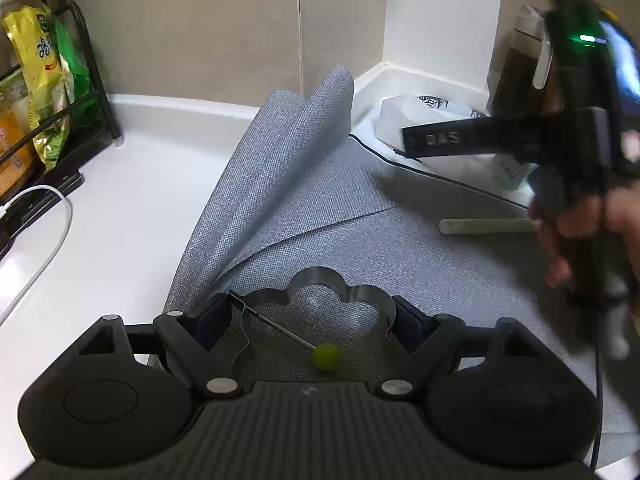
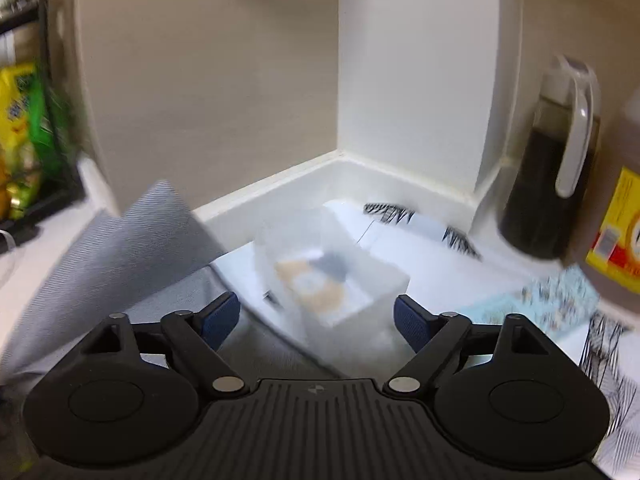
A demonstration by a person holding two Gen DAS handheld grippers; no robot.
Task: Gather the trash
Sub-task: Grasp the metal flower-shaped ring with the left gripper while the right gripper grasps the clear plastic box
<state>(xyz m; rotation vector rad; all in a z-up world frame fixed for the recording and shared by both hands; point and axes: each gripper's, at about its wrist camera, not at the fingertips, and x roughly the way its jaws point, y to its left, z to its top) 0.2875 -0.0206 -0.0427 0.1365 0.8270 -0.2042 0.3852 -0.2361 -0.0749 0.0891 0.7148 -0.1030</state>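
Down at the bottom of the left wrist view, the left gripper (image 1: 311, 318) has its blue-padded fingers spread around a flower-shaped metal ring mould (image 1: 320, 296) standing on a grey woven fabric mat (image 1: 400, 240); whether the pads touch its wall cannot be told. Inside the ring lies a thin metal pick with a green ball head (image 1: 326, 356). A pale green stick (image 1: 486, 227) lies on the mat to the right, near the hand-held right gripper (image 1: 412, 142), which is blurred. The mat's far edge is curled up. A white cable (image 1: 44, 248) trails over the white countertop (image 1: 132, 208) on the left.

Over in the right wrist view, the right gripper (image 2: 317, 316) is spread wide with nothing between its pads, hanging above a translucent plastic box (image 2: 332, 276) holding blurred scraps. A dark-filled pitcher with a white handle (image 2: 552, 176) stands in the corner at right.
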